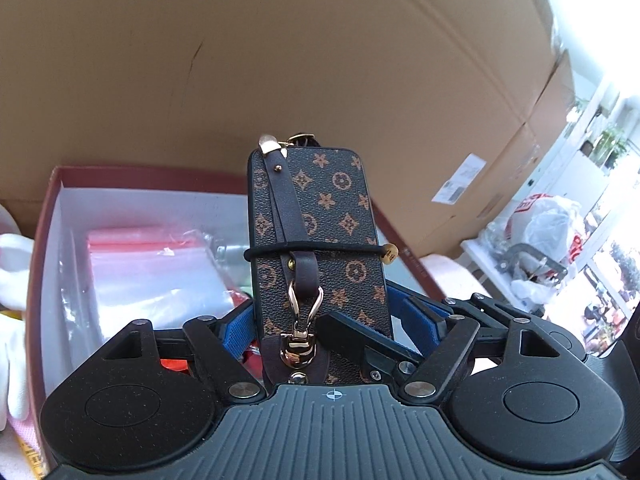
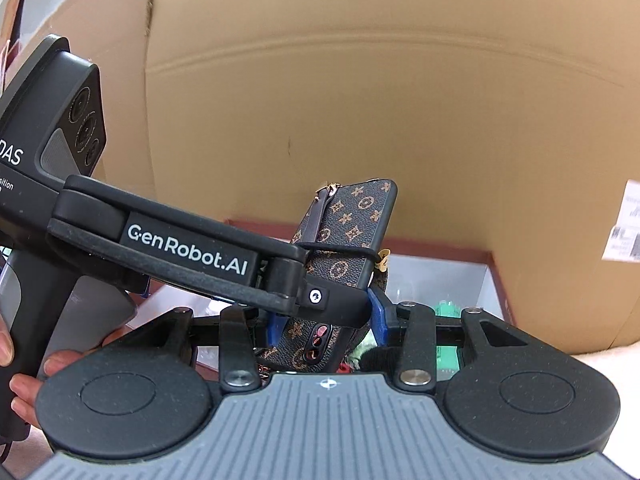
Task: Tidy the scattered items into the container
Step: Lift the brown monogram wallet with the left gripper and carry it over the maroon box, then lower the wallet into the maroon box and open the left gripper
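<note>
a: two grippers meet over one phone case [image 1: 320, 232], brown with a tan flower monogram, a dark strap and a gold clasp down its face, a black elastic band across it

b: who has it?

a: the left gripper [image 1: 326, 320] does. its blue pads [image 1: 420, 318] press the case's lower sides and the case stands up between them, over the red box [image 1: 44, 216]. from the right wrist view the left gripper [image 2: 328, 300] reaches in from the left and clamps the same case [image 2: 352, 232]

b: and the right gripper?

a: the right gripper [image 2: 326, 326] has its blue fingers [image 2: 378, 316] set narrowly either side of the case's lower end, where the camera cutout shows. whether they actually press it i cannot tell

b: what's in the box?

a: white inner walls, a clear zip bag with a red strip [image 1: 152, 256] lying on the bottom, something green [image 2: 448, 308] toward the right side

b: and the room around it?

a: a big brown cardboard carton [image 1: 280, 60] rises right behind the box and fills most of both views, with a white shipping label [image 1: 464, 178] on its right part. further right, a white shelf or table carries a crumpled white-and-red plastic bag [image 1: 548, 220], beside bright windows with potted plants [image 1: 608, 140]. a pale cloth [image 1: 12, 280] lies at the box's left edge
</note>
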The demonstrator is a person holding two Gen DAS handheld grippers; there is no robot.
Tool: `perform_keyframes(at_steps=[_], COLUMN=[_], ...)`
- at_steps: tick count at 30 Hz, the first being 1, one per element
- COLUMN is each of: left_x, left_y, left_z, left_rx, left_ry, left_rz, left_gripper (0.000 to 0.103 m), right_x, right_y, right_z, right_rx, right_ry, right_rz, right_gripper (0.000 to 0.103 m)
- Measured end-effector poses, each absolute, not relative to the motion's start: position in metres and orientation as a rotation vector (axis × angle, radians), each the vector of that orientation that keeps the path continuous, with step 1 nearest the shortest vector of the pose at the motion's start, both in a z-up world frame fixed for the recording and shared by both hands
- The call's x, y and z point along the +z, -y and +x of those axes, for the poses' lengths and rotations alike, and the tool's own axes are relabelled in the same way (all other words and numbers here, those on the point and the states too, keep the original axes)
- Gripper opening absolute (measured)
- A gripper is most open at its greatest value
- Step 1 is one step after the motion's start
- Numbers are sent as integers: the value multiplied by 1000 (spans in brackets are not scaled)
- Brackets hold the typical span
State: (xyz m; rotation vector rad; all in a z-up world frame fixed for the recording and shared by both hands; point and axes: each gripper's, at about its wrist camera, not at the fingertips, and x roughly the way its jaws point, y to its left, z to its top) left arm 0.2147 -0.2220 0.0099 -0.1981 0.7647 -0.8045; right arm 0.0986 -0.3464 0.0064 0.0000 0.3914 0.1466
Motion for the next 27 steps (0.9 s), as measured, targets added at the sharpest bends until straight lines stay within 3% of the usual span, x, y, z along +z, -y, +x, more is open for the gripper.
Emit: perform_keyframes(at_steps=[11, 12, 13, 14, 17, 20, 27], left_x=[-14, -14, -13, -12, -9, -9, -6], left_y=[227, 226, 224, 221, 213, 209, 206], left_z=[227, 226, 225, 224, 223, 220, 194], left_rx=[-748, -730, -720, -719, -729, -720, -697], left_ry=[-819, -805, -798, -796, -803, -827, -762], left_rz=[-171, -167, -174, -189, -224, -233, -162], left_gripper=[89, 95, 103, 103, 103, 103, 103], right_x=[-26, -29, -28, -27, -22, -20, -15], right_y=[361, 361, 356, 355, 348, 345, 334], right_z=[107, 105, 108, 109, 108, 104, 105], right_rx=[160, 157, 153, 141, 78, 36, 34], right_ry=[-466, -471, -469, -457, -398, -379, -381], right_rz=[51, 48, 42, 39, -1, -33, -44], right_gripper=[51, 53, 63, 76, 91, 99, 102])
